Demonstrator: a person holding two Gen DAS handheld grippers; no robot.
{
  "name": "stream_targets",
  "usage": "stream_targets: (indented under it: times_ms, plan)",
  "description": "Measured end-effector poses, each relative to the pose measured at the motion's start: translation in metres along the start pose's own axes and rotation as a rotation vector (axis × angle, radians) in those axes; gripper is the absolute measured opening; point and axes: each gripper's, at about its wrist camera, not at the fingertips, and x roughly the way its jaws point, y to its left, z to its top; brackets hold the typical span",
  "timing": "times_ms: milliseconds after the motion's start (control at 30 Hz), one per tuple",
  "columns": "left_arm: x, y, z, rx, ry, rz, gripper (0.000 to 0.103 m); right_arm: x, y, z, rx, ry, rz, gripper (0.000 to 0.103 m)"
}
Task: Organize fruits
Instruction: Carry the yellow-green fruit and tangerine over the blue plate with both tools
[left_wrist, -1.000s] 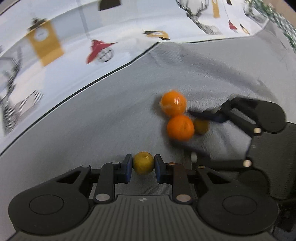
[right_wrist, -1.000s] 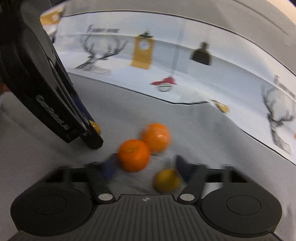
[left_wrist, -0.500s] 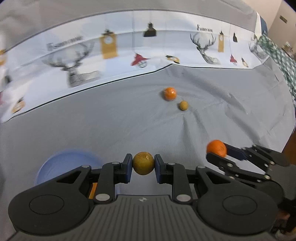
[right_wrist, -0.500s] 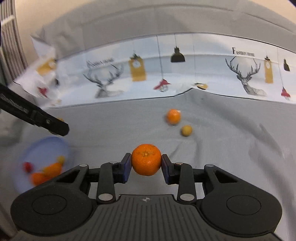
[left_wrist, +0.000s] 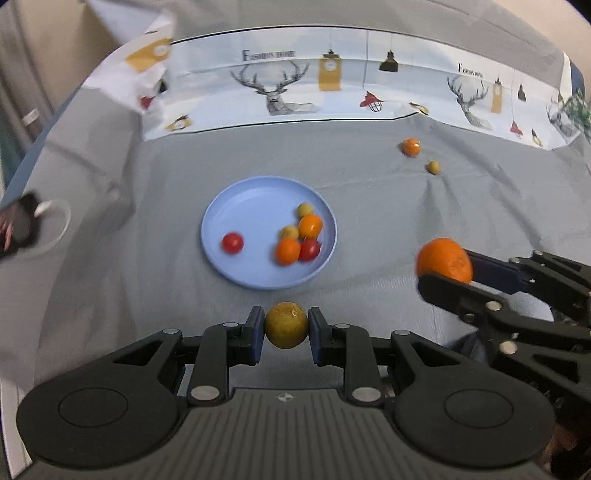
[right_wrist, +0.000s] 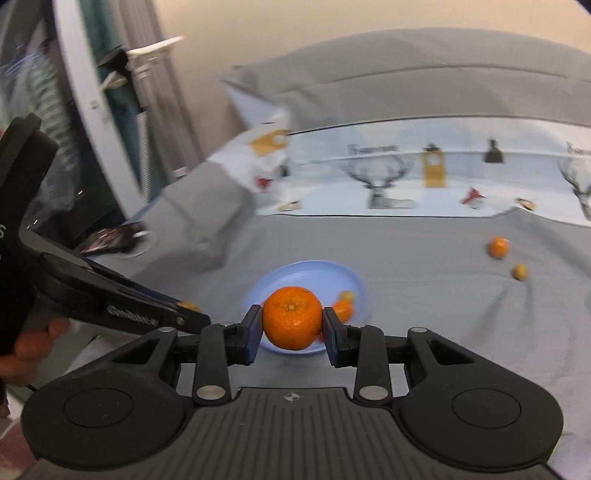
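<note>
My left gripper (left_wrist: 286, 334) is shut on a small yellow-green fruit (left_wrist: 286, 323), held above the grey cloth just in front of a light blue plate (left_wrist: 236, 206). On the plate lie several small fruits: tomatoes (left_wrist: 232, 242), oranges (left_wrist: 310, 226) and yellow ones (left_wrist: 305, 209). To the right of the plate my right gripper (right_wrist: 291, 326) is shut on an orange (right_wrist: 291, 321), the same orange (left_wrist: 443, 260) that shows in the left wrist view. One more orange (left_wrist: 410, 146) and a small yellow fruit (left_wrist: 433, 167) lie loose at the far right.
A printed cloth with deer (left_wrist: 280, 92) lines the back of the grey cloth. At the left edge stands a white cup (left_wrist: 55, 221) with something dark in it. A hand (right_wrist: 33, 343) holds the left gripper; a window frame (right_wrist: 92, 110) rises at the left.
The right gripper closed on an orange from the loose group. Both grippers rose and carried their fruits left, and the blue plate has come fully into view.
</note>
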Motion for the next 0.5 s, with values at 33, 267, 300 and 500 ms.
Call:
stream_targets:
  times_ms: [33,267,300,500]
  plan:
    - [-0.005,0.003,-0.007,-0.008,-0.009,-0.003,0.027,-0.002,0.011,-0.002,-0.015,0.001,0.002,0.036]
    - [-0.028,0.009,-0.039,-0.023,-0.070,-0.017,0.027,-0.012,0.056,-0.016,-0.106,0.023,-0.013,0.036]
    - [-0.030,0.010,-0.042,-0.023,-0.074,-0.021,0.027,-0.013,0.059,-0.017,-0.114,0.021,-0.020,0.036]
    - [-0.038,0.013,-0.047,-0.040,-0.106,-0.037,0.027,-0.020,0.068,-0.020,-0.145,0.014,-0.052,0.036]
